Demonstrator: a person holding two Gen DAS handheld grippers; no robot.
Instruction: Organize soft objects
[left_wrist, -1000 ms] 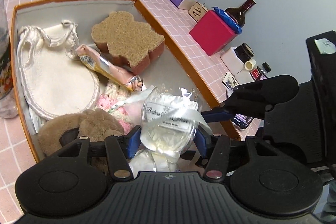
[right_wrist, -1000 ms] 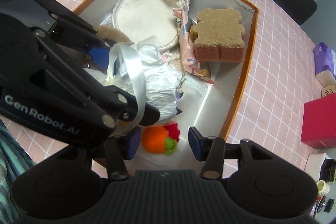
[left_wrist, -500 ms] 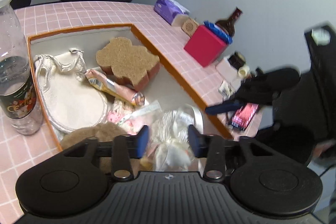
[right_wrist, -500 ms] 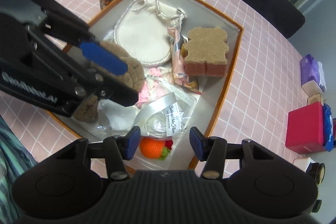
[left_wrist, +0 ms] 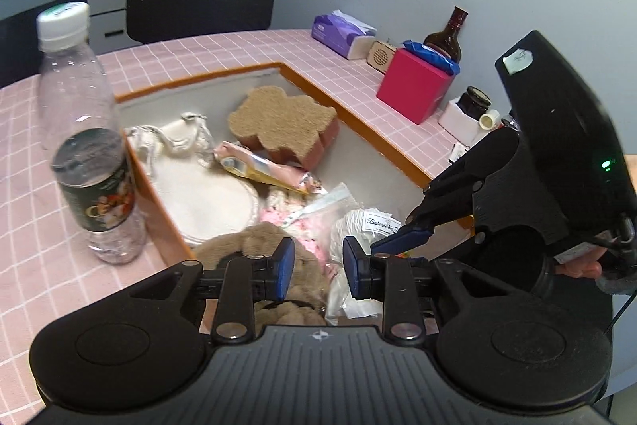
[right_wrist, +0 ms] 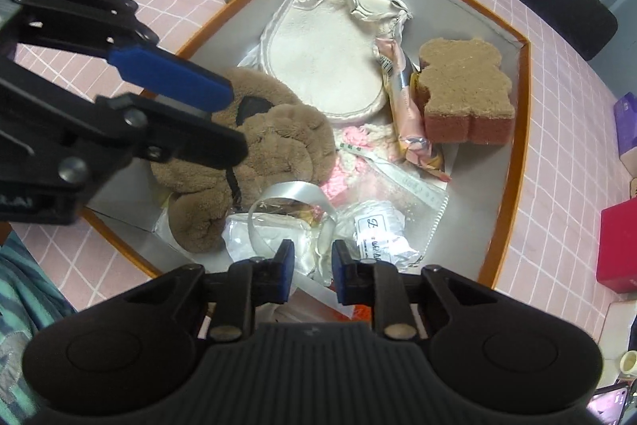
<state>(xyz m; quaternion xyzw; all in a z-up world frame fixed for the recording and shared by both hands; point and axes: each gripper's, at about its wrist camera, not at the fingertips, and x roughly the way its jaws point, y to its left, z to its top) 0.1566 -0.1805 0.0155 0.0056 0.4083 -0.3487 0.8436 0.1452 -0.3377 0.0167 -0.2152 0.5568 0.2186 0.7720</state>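
While my fingers closed: nothing sat between my left gripper; white pouch between my right gripper.
Pouch tag: cursive, unreadable.
Bottle label: illegible.

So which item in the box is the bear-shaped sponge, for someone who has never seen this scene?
Find the orange-rimmed box on the pink checked tablecloth. In its far right corner lies the bear-shaped sponge, beside a pink snack wrapper. It alone has a coarse tan top over a reddish base, cut with ears and paws.
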